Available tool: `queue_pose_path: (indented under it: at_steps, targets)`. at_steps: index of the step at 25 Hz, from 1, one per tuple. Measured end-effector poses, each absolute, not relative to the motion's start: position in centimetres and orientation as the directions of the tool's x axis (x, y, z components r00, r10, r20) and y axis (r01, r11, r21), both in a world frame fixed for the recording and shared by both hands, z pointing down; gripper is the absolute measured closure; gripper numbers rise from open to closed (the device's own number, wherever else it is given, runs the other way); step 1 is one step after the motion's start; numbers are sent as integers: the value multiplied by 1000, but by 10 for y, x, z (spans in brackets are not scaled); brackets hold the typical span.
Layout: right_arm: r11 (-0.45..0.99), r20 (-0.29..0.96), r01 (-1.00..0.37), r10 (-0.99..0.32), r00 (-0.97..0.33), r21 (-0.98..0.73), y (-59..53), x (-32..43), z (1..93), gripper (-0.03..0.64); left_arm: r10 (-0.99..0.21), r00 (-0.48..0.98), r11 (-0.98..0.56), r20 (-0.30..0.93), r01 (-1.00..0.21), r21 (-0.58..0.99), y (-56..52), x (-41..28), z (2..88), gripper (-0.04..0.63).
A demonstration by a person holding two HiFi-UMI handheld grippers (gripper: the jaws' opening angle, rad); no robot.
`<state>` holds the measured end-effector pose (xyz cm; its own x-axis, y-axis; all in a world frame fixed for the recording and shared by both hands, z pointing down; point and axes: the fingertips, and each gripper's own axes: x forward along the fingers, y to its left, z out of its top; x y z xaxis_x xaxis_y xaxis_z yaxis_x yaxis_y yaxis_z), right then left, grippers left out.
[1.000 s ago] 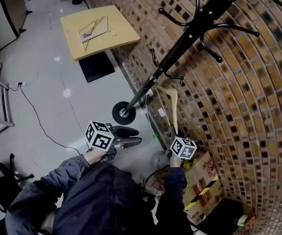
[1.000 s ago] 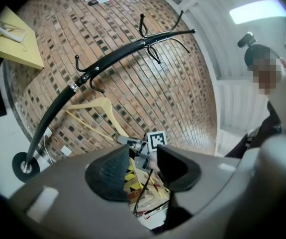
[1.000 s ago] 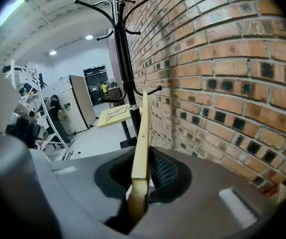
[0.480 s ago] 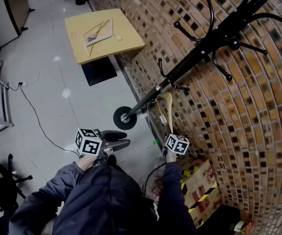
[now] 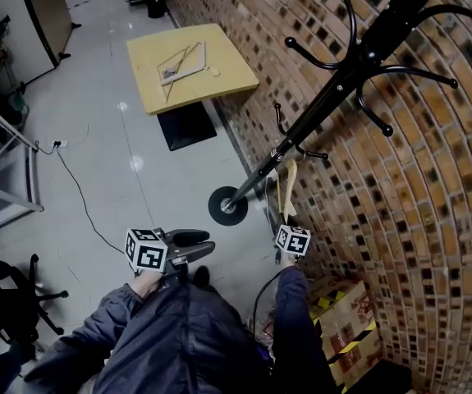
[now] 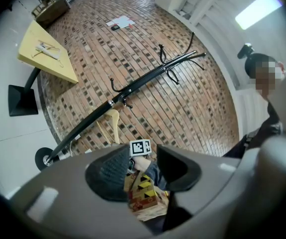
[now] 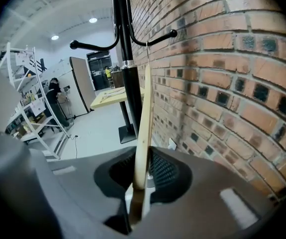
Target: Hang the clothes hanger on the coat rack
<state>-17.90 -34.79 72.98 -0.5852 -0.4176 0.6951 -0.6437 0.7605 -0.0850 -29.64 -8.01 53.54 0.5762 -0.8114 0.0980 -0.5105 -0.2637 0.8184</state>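
Nearest, our left gripper (image 5: 209, 241) gapes empty above the glossy grey floor (image 5: 129, 183). Our right gripper's (image 7: 142, 176) jaws are opening around the pale wooden clothes hanger (image 5: 288, 189), which hangs on the black metal coat rack (image 5: 318, 109) by the brick wall (image 5: 433, 220). Beyond stands a square yellow table (image 5: 236, 64). The rack's top is cut off.

The left tool (image 5: 193, 244) is held out level ahead of the body, jaws apart and empty. The right tool (image 5: 286, 217) has its jaws opening, the clothes hanger (image 5: 287, 189) between them.
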Motion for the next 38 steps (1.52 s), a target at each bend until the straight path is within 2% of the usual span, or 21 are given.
queue_pose_path:
  at_steps: [4, 6, 12, 15, 19, 24, 26, 30, 38]
  targets:
    - [765, 743, -638, -377, -553, -86, -360, -182, 754, 557, -830, 545, -240, 114, -535, 810, -74, -291, 537, 443]
    - [770, 751, -632, -367, -549, -85, -362, -182, 758, 503, -843, 525, -226, 118, -545, 807, -72, -289, 539, 443]
    - [792, 697, -606, -396, -598, -69, -350, -176, 735, 502, -881, 458, -182, 118, -559, 809, -64, -285, 541, 443]
    - [857, 636, -504, -331, -697, -107, -308, -181, 702, 502, -894, 430, -162, 126, -573, 804, -61, -283, 545, 443]
    - [944, 526, -282, -154, -837, -173, -224, -200, 643, 503, -902, 402, -135, 157, -608, 783, -54, -287, 550, 443]
    - [972, 395, -36, 60, -917, -231, -135, -227, 579, 535, -919, 351, -87, 179, -622, 778, -41, -295, 555, 443]
    - [975, 362, 18, 99, -927, -221, -116, -239, 564, 566, -926, 331, -72, 181, -625, 777, -36, -300, 555, 443]
    - [980, 344, 88, 146, -927, -177, -91, -257, 553, 568, -934, 307, -58, 182, -634, 771, -31, -305, 560, 443]
    - [979, 340, 144, 185, -922, -142, -68, -269, 543, 575, -944, 282, -50, 171, -635, 771, -26, -307, 559, 443]
